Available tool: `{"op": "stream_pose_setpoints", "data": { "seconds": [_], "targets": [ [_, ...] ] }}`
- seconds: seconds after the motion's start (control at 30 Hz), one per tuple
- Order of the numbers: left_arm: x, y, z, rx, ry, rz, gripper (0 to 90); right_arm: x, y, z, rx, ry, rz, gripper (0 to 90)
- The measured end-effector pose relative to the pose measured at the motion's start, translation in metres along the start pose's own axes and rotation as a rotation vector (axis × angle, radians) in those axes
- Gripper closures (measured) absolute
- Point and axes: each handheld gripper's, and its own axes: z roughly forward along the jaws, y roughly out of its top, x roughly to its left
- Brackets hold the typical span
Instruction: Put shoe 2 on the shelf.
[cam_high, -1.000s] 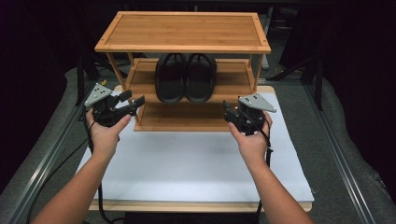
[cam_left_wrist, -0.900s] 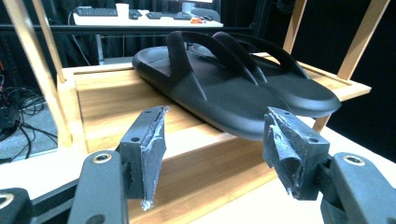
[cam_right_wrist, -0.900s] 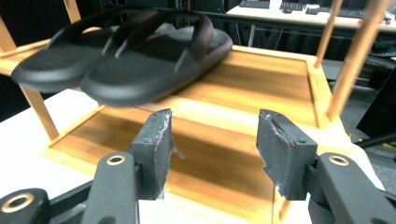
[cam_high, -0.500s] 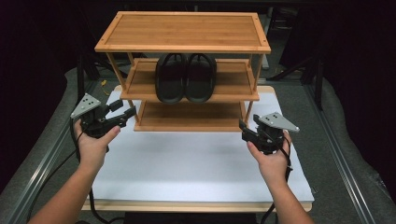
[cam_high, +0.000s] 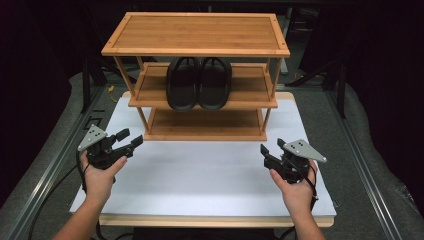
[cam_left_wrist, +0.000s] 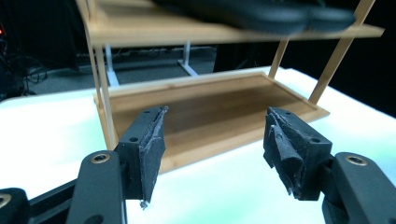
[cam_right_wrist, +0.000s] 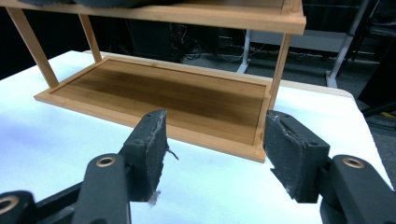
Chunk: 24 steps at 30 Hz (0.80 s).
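Note:
A three-shelf bamboo rack (cam_high: 200, 32) stands at the back of the white table top (cam_high: 200, 175). A pair of black slippers (cam_high: 199, 85) lies on its middle shelf, toes toward me. My left gripper (cam_high: 131, 138) hovers low at the left, short of the rack's front left corner, open and empty. My right gripper (cam_high: 271, 148) hovers at the right front, open with nothing between its jaws, which have just been opening wider. In the left gripper view, the open left gripper (cam_left_wrist: 215, 140) faces the bare bottom shelf (cam_left_wrist: 210, 102). The open right gripper (cam_right_wrist: 212, 140) faces the same bottom shelf (cam_right_wrist: 173, 93).
The table top's wooden front edge (cam_high: 215, 220) runs near me. Grey padded surfaces and metal rails (cam_high: 50, 165) flank the table on both sides. Cables trail from both grippers. Dark stands and chair legs (cam_right_wrist: 336, 51) are behind the rack.
Both hands have drawn back from the rack toward me and sunk lower, the left drifting left and the right drifting right. The slippers and rack have not moved.

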Motion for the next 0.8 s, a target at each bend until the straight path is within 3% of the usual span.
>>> {"op": "stream_pose_setpoints", "data": {
  "seconds": [0.37, 0.53, 0.67, 0.7, 0.77, 0.8],
  "targets": [
    [0.005, -0.041, 0.008, 0.068, 0.002, 0.013, 37.9, 0.000, -0.028, 0.009, 0.024, 0.022, -0.006, 37.1],
    [0.007, -0.052, 0.012, 0.079, 0.001, 0.028, 37.8, 0.001, -0.046, 0.013, 0.022, -0.012, -0.016, 36.8],
    [0.009, -0.059, 0.016, 0.091, 0.001, 0.040, 37.7, -0.003, -0.062, 0.019, 0.064, -0.033, -0.013, 37.2],
    [0.009, -0.061, 0.017, 0.092, 0.002, 0.042, 37.8, -0.005, -0.064, 0.020, 0.059, 0.004, -0.010, 37.2],
    [0.011, -0.064, 0.018, 0.107, -0.001, 0.036, 37.8, -0.006, -0.067, 0.022, 0.077, -0.021, -0.003, 37.2],
    [0.012, -0.066, 0.019, 0.122, -0.002, 0.037, 37.8, -0.007, -0.069, 0.024, 0.078, 0.001, 0.002, 37.2]
  ]
}}
